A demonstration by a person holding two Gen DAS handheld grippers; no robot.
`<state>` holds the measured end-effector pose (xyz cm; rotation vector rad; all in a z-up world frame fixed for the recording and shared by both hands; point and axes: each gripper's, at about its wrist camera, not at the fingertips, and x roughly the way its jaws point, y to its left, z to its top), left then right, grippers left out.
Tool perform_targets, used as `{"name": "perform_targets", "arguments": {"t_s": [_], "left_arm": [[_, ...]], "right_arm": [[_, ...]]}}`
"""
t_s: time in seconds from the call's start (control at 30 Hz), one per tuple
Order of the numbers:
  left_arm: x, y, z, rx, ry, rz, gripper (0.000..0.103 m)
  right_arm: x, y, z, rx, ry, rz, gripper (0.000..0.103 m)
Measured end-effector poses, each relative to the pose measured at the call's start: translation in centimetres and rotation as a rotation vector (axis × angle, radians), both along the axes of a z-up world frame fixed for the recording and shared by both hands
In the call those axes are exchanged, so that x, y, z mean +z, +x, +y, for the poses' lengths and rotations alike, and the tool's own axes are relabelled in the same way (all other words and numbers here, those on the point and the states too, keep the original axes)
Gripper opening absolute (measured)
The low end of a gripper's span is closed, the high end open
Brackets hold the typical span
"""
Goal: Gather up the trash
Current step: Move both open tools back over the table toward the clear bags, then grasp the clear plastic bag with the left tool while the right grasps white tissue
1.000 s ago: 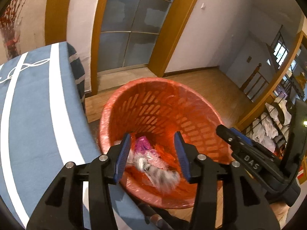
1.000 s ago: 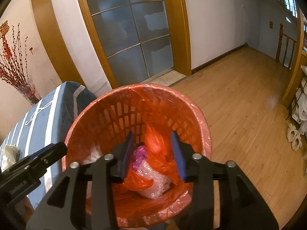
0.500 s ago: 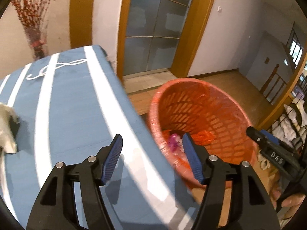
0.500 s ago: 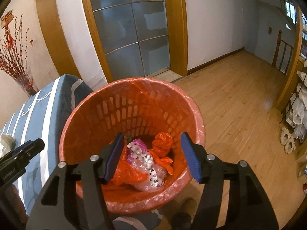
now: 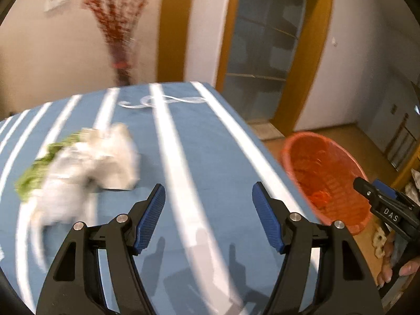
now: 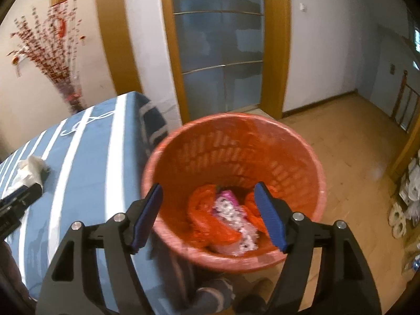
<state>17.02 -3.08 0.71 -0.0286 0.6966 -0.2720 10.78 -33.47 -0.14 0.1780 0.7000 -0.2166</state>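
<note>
My left gripper (image 5: 208,216) hangs low over the striped tablecloth (image 5: 215,157) with its jaws spread wide and nothing between them, shadows of the fingers falling on the cloth just below, which tells me I am close to the surface. I judge the wide spread suits the next pickup, since the trash on the table is bulky and soft. That trash is a crumpled white wad (image 5: 86,173) with a scrap of green (image 5: 39,173) at its left edge, lying on the cloth ahead and to the left of my left fingers, near but not touching; it is blurred, so I cannot say what it is made of. My right gripper (image 6: 208,216) is also wide apart and empty, held above the red basket (image 6: 319,183), and I take that as the parked position over the drop point. Inside the basket sit red plastic bags (image 6: 207,223) and a pink-and-white wrapper (image 6: 231,210), so part of the collecting looks done. The basket stands on the wooden floor (image 6: 341,141) just beside the table's edge, close enough for a short carry. Farther back, a vase of red branches (image 5: 118,26) stands by the wall, and the frosted glass door (image 6: 218,42) lies beyond the basket.
</note>
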Motion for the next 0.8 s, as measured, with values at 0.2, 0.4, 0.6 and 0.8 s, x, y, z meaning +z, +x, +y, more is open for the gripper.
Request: {"name": "perform_targets", "arguments": {"t_s": [0.2,0.4,0.6,0.8], "left_arm": [[1.2,-1.4,8.0,0.168,0.001,-0.052,0.068],[0.8,-0.9,15.7,0.337,0.005,-0.029,0.066],[-1.2,0.9,17.2,0.324,0.027,0.027,0.053],[-2.8,1.6,16.9,0.296,0.028,0.072,0.043]], "right_arm": [[0.6,0.3,4.3,0.095,-0.009,-0.002,0.071],[0.4,0.9,7.7,0.159,-0.013,0.011,0.071],[0.2,1.2,11.0,0.209,-0.031,0.024,0.071],[0.0,1.6,12.7,0.234,-0.055,0.038,0.071]]}}
